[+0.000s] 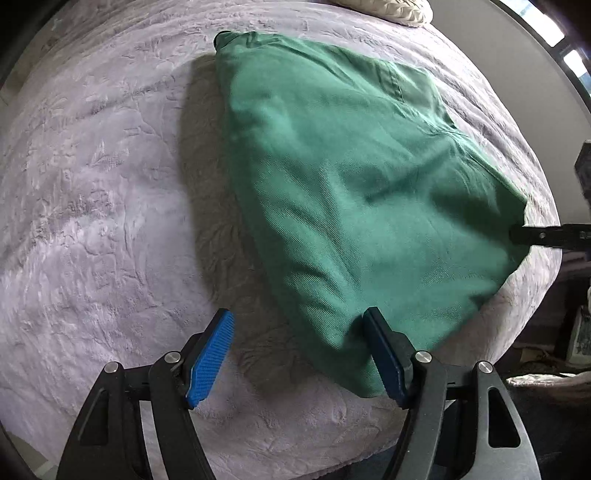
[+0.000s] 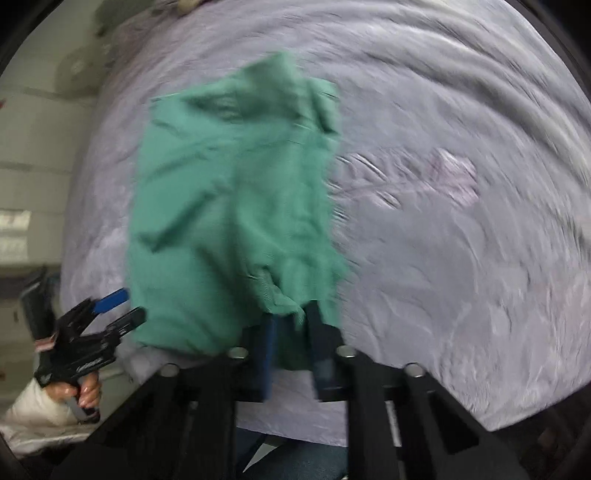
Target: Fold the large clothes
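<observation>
A green garment lies partly folded on the lilac bedspread. My left gripper hangs open over the garment's near corner, its right finger against the cloth edge and its blue pads pressing on nothing. In the right wrist view, which is blurred, my right gripper is shut on a bunched corner of the green garment, and the cloth drapes away from it. The left gripper shows there at the garment's left edge, held by a hand. At the garment's right corner a black finger of the right gripper shows.
A cream knitted cushion lies at the bed's far end. The bedspread spreads wide to the right of the garment. The bed's edge runs close in front of both grippers, with floor and dark clutter beyond it.
</observation>
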Demonstrator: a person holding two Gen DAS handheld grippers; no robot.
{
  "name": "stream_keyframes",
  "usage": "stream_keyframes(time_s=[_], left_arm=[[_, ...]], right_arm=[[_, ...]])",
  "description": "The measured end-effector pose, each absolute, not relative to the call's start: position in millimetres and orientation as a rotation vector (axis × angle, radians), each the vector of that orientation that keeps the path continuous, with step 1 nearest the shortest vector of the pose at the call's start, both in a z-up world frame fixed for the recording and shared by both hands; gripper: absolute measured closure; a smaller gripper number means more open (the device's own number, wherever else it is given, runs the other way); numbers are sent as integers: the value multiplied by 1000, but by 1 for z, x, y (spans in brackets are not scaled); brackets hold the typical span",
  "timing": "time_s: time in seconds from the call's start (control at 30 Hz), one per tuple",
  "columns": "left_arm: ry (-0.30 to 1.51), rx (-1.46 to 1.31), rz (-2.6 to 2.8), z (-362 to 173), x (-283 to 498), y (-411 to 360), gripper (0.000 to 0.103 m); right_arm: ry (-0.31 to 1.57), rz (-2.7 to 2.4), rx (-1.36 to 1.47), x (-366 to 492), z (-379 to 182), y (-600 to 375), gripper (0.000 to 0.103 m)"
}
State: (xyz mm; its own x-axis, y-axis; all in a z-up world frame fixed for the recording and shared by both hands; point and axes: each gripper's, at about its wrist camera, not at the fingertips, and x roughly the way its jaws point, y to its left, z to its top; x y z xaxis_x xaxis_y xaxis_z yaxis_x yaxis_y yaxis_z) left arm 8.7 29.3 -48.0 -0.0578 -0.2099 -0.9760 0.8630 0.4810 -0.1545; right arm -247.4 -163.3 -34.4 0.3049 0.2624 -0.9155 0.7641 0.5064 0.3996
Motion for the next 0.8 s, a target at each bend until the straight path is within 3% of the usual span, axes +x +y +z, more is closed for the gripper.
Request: stream_keyframes(time_s=[0.1, 0.2, 0.4, 0.8], left_arm=[[1347, 639, -982, -49, 8, 29, 29], [1332, 644, -971, -53, 10, 32, 20], [1363, 616, -953, -58, 11, 31, 20], [1384, 602, -912, -46, 17, 33, 20]], right_arm=[[1276, -456, 1121, -260, -55, -165, 92], [1300, -470, 1125, -263, -68, -161, 92], [1326, -469, 1124, -260, -82, -161, 92], [1330, -475, 1135, -270, -58, -172, 91]])
